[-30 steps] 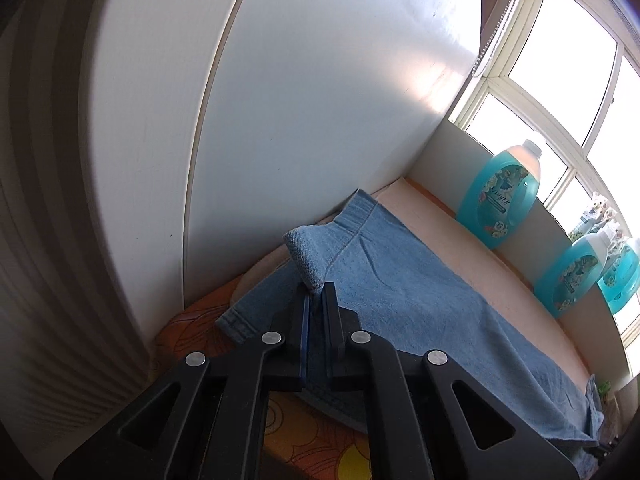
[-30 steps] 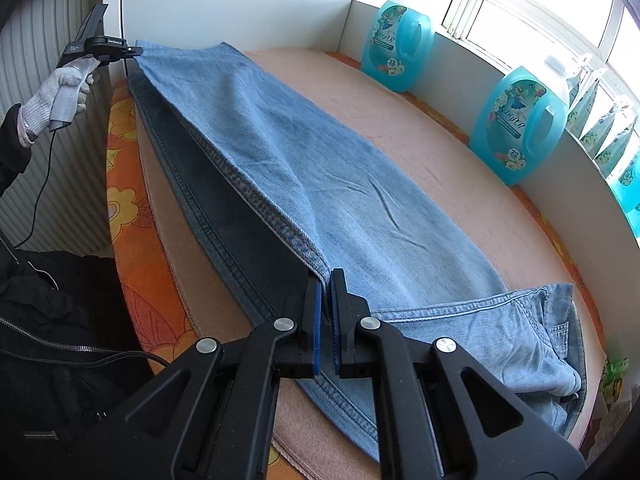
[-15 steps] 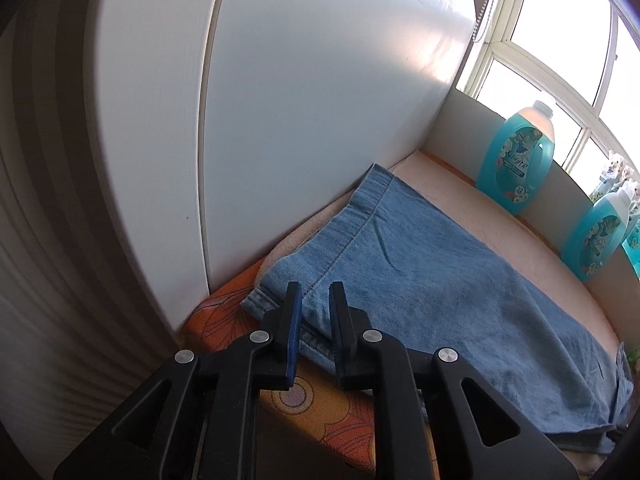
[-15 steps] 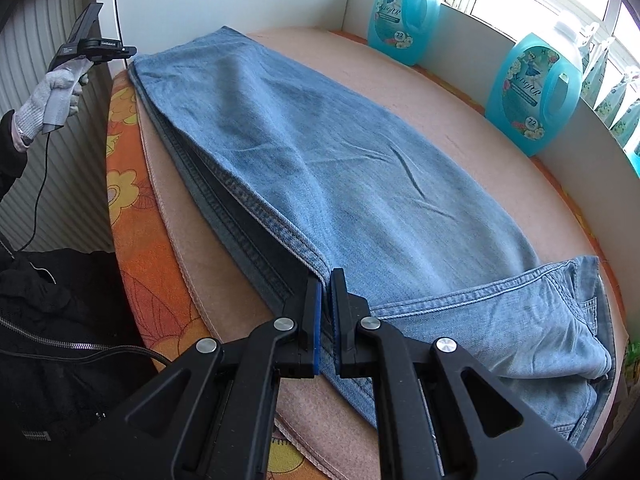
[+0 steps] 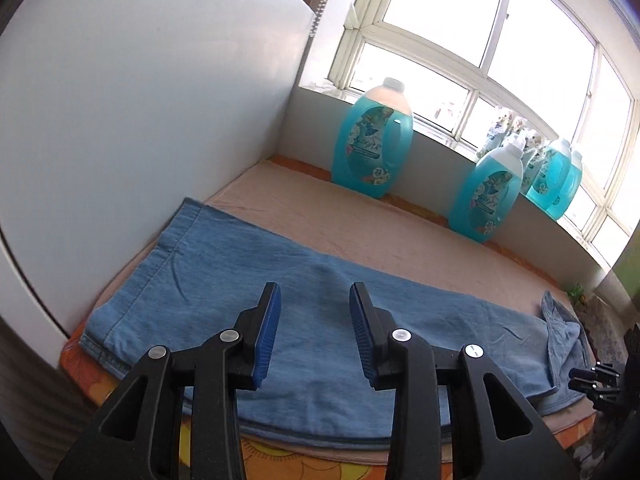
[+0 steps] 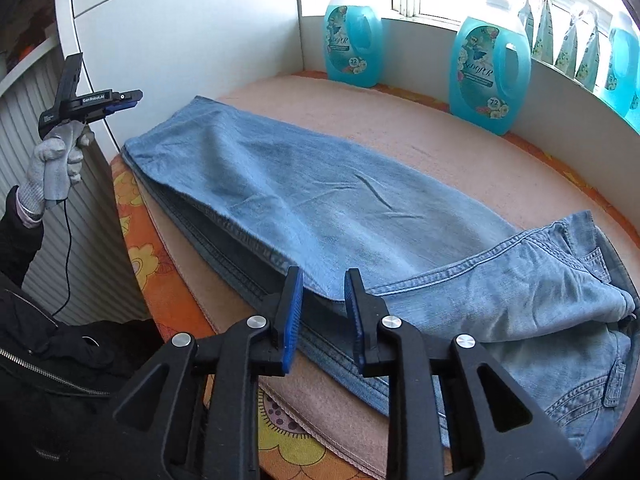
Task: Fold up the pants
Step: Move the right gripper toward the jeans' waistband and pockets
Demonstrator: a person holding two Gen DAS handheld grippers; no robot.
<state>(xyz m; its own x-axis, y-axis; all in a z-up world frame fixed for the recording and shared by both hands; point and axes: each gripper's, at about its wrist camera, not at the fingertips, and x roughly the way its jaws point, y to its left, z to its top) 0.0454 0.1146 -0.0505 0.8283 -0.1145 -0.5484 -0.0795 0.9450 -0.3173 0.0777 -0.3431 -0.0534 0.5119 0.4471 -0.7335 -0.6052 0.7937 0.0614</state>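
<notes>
Pants, light-blue denim (image 6: 328, 200): lie flat along a peach-coloured padded board (image 6: 500, 168), one leg laid over the other, hems toward the white panel (image 6: 192, 32), waistband and pockets bunched at the opposite end. Lengthwise fold judged done; the crosswise folds, hem toward waist, look still to do, and the waist end wants smoothing.

Right gripper (image 6: 322, 294): black, blue-padded; jaws have just been opening and stand apart, over the near seam edge, with no cloth pinched.

Left gripper (image 5: 314, 306): same make, held by a grey-gloved hand (image 6: 56, 160); jaws have just been opening, empty, above the leg near the hem end.

Orange flowered cover (image 6: 156, 264): under the board, showing at its near edge.

Turquoise detergent bottles (image 6: 354, 32): upright by the window, well apart from the denim.
</notes>
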